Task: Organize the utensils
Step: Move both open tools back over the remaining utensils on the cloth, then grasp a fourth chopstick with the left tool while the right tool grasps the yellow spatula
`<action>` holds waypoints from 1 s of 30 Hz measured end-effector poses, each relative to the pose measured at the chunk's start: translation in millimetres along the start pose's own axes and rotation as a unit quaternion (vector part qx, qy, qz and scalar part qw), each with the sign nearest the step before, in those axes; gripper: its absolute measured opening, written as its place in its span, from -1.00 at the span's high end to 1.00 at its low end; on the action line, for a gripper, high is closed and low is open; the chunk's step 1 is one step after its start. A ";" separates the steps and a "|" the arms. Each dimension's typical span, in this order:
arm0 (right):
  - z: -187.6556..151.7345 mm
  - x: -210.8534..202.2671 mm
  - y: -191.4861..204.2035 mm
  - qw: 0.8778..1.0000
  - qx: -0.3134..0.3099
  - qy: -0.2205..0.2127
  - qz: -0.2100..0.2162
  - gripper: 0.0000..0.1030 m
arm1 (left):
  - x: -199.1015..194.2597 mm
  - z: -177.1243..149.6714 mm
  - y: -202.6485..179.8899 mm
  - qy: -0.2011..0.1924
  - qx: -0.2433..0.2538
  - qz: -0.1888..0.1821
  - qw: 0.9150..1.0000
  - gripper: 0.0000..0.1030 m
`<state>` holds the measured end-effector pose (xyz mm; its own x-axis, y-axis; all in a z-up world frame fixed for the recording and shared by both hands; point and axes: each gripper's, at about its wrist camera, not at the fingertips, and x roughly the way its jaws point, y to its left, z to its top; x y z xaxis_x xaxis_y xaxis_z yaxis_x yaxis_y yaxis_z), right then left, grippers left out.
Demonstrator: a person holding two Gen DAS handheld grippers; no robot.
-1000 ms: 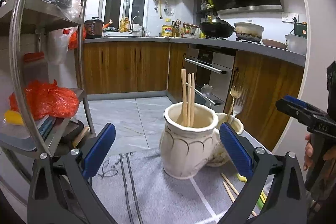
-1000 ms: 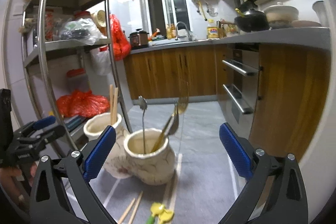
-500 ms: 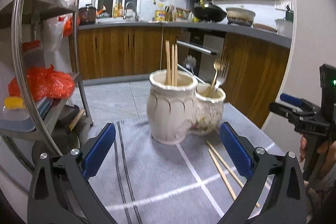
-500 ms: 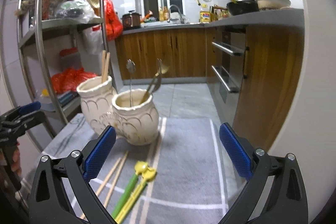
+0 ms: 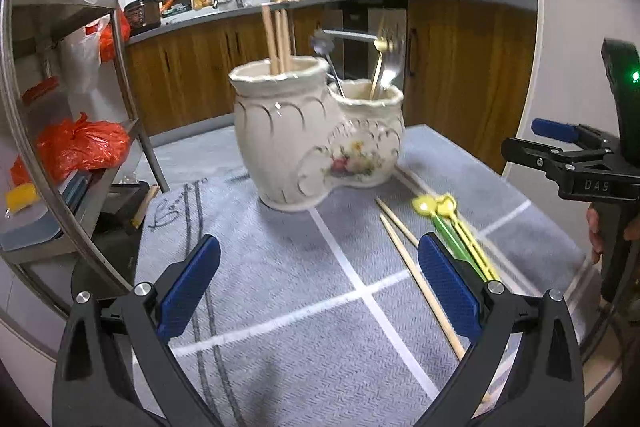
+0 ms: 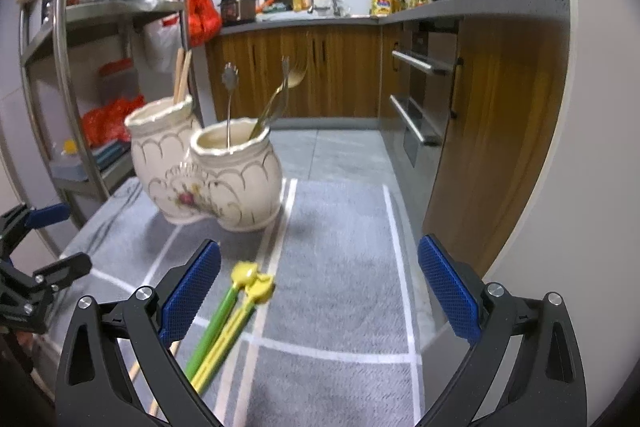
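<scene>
Lying loose on the grey mat [image 5: 280, 291] in front of the twin ceramic holder [image 5: 320, 143], the wooden chopsticks [image 5: 416, 267] and yellow-green sticks [image 6: 224, 323] run lengthwise toward the cameras. Both claws are spread wide and grip nothing. The right claw [image 6: 318, 291] hangs nearest the yellow-green sticks, just inside its left pad; the left claw [image 5: 318, 291] has the chopsticks by its right pad. Likely the right goes first
</scene>
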<state>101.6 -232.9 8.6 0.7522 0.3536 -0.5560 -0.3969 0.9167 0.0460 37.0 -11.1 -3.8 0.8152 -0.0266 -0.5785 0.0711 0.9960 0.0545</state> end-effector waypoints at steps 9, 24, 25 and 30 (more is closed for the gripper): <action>-13.1 11.3 6.7 0.999 -0.024 0.035 -0.009 -0.90 | 15.4 -9.2 -7.3 0.045 -0.017 -0.022 0.999 -0.89; -23.6 22.5 14.5 0.997 -0.045 0.063 -0.018 -0.90 | 22.2 -24.5 -33.7 0.080 -0.014 -0.048 0.996 -0.80; -23.7 22.8 14.1 0.997 -0.044 0.065 -0.018 -0.90 | 22.2 -25.1 -35.7 0.084 -0.011 -0.050 0.995 -0.68; -24.2 23.9 16.2 0.996 -0.047 0.074 -0.013 -0.90 | 24.9 -28.3 -40.6 0.098 -0.006 -0.057 0.994 -0.43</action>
<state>100.4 -214.1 -24.0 0.6802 0.2914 -0.6725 -0.4304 0.9015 -0.0446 38.1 -49.8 -43.4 0.6742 -0.1224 -0.7284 0.1486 0.9885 -0.0286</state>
